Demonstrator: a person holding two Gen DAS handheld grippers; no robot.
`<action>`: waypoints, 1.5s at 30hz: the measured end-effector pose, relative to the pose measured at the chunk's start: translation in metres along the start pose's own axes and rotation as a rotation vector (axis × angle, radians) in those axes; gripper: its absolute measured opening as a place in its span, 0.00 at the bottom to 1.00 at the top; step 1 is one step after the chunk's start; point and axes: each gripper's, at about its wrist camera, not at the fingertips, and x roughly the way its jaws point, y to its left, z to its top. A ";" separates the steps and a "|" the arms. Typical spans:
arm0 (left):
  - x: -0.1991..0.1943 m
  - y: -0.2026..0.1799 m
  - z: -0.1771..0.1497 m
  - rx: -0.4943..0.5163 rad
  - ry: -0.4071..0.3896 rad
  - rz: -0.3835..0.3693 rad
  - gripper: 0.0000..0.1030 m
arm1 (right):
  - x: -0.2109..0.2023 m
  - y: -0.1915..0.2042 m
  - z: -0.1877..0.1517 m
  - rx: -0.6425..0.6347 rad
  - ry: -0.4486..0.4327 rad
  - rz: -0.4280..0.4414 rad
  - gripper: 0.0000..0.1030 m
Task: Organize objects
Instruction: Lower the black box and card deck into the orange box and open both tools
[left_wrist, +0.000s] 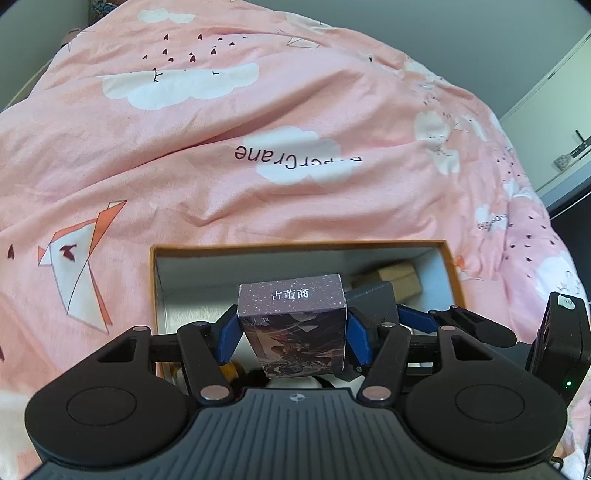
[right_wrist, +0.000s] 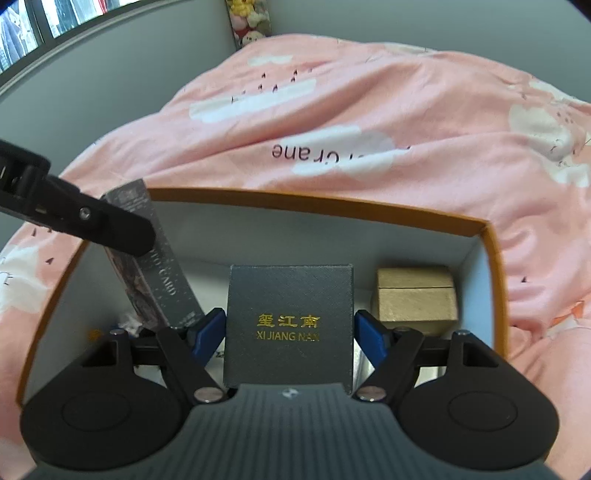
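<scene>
From our left wrist view, the left gripper (left_wrist: 291, 332) has its jaws closed partway on the purple card box (left_wrist: 292, 321), blue pads pressed to its two long sides. The box's long axis runs straight ahead along the fingers, its end face with white characters pointing away from us and tipped slightly up. It hangs above the near end of the orange-rimmed box (left_wrist: 295, 245), which sits on the pink bedspread (left_wrist: 221, 147). Inside the open box, a tan box (left_wrist: 400, 280) lies near the far right corner, and a dark grey box (left_wrist: 373, 299) shows just right of the card box, with the right gripper (left_wrist: 424, 321) reaching in beside it

From our right wrist view, the right gripper (right_wrist: 290, 332) has its jaws spread wide and clamped on the dark grey box (right_wrist: 290, 325), squarish, its gold-lettered face turned up toward us, top edge pointing away. It is held within the orange-rimmed box (right_wrist: 491, 258), left of the tan box (right_wrist: 415, 299), which rests on the floor by the right wall. To the left, the purple card box (right_wrist: 155, 258) slants with its long axis leaning up and to the left, gripped by a finger of the left gripper (right_wrist: 110, 229)
</scene>
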 end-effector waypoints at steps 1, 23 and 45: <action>0.004 0.000 0.002 0.004 0.002 0.006 0.66 | 0.004 -0.001 0.001 0.003 0.008 -0.002 0.74; 0.067 -0.005 0.008 0.042 0.098 0.085 0.66 | 0.034 -0.006 0.006 -0.127 0.081 -0.025 0.79; 0.089 -0.002 0.010 -0.036 0.096 0.062 0.71 | 0.030 -0.013 -0.007 -0.049 0.233 0.038 0.21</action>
